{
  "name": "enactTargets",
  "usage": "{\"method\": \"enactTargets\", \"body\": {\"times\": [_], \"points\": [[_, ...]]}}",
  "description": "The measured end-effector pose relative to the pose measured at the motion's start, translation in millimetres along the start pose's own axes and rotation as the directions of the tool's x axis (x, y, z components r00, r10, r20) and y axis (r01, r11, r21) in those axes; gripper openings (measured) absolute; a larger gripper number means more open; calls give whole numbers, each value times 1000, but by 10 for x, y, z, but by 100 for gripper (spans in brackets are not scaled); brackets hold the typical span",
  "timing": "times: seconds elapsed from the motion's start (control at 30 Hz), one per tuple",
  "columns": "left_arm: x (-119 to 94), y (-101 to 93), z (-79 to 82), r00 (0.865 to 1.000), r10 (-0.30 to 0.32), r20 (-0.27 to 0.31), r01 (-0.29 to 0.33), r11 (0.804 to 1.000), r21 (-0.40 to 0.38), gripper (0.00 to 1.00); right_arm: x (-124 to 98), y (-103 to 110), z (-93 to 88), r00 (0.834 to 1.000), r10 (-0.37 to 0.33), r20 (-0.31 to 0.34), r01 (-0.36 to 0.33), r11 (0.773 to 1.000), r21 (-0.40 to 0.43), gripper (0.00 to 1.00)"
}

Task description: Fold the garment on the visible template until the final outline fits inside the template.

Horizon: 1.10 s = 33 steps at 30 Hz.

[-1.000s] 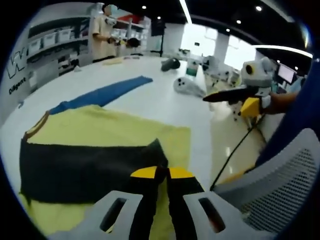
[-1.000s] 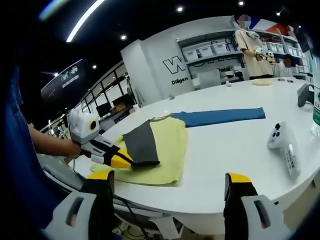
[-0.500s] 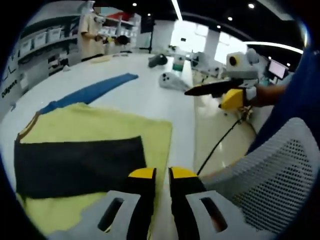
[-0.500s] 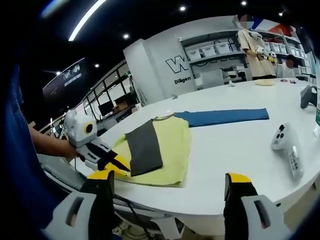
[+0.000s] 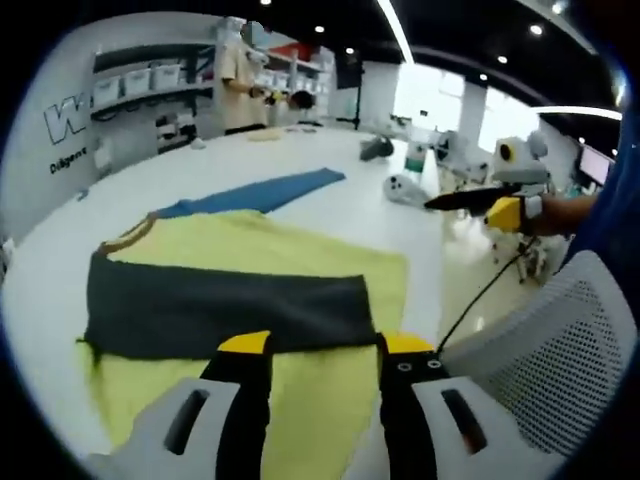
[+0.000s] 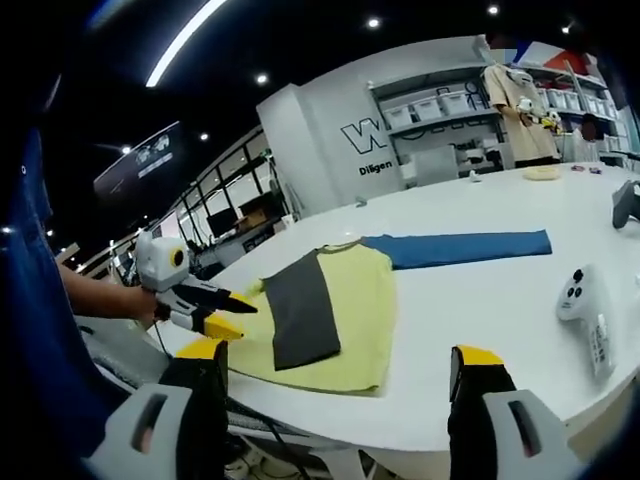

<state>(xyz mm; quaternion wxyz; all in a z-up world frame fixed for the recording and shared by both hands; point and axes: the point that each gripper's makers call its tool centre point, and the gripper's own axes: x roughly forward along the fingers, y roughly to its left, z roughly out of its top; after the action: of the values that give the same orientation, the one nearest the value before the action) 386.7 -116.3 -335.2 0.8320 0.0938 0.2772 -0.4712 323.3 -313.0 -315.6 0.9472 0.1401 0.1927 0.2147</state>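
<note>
A yellow garment point(image 5: 300, 265) lies flat on the white table point(image 5: 150, 175), with a dark grey part point(image 5: 220, 315) folded across it as a band. My left gripper point(image 5: 326, 345) stands open at the garment's near edge, its yellow-tipped jaws apart over the yellow cloth and holding nothing. In the right gripper view the garment point(image 6: 355, 305) and its grey band point(image 6: 300, 320) lie left of centre, and the left gripper point(image 6: 238, 320) hovers at their left edge in a person's hand. My right gripper point(image 6: 340, 355) is wide open off the table's edge; it reaches into the left gripper view as the right gripper point(image 5: 440, 201).
A long blue strip of cloth point(image 6: 460, 247) lies just beyond the garment. A white controller point(image 6: 585, 305) rests on the table to the right. A mesh chair back point(image 5: 540, 350) stands close to the table edge. A person stands by the shelves point(image 5: 240, 70) at the far side.
My left gripper's jaws have gone from shut to open, letting the garment go. The grey fold now lies flat as a band. My right gripper stays open off the table.
</note>
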Motion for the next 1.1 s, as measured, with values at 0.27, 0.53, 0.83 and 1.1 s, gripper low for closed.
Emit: {"method": "enactTargets", "body": {"times": [0.27,0.53,0.83,1.1], "points": [[-315,677,-144,979,204,18,-204,979,-31,65,11,57,-24,1000,-3,-11,3,1000,8,92],[-635,1549,-283,878,479,-2,-479,878,13,85,6,88,-5,999,-22,-24,23,999,22,92],[-634,2071,-417,836,548,-31,-547,836,44,79,24,57,53,998,-56,-36,58,998,39,92],[-572,2263,-404,818,574,-36,-565,814,132,75,29,40,23,996,-72,-55,75,996,46,91]]}}
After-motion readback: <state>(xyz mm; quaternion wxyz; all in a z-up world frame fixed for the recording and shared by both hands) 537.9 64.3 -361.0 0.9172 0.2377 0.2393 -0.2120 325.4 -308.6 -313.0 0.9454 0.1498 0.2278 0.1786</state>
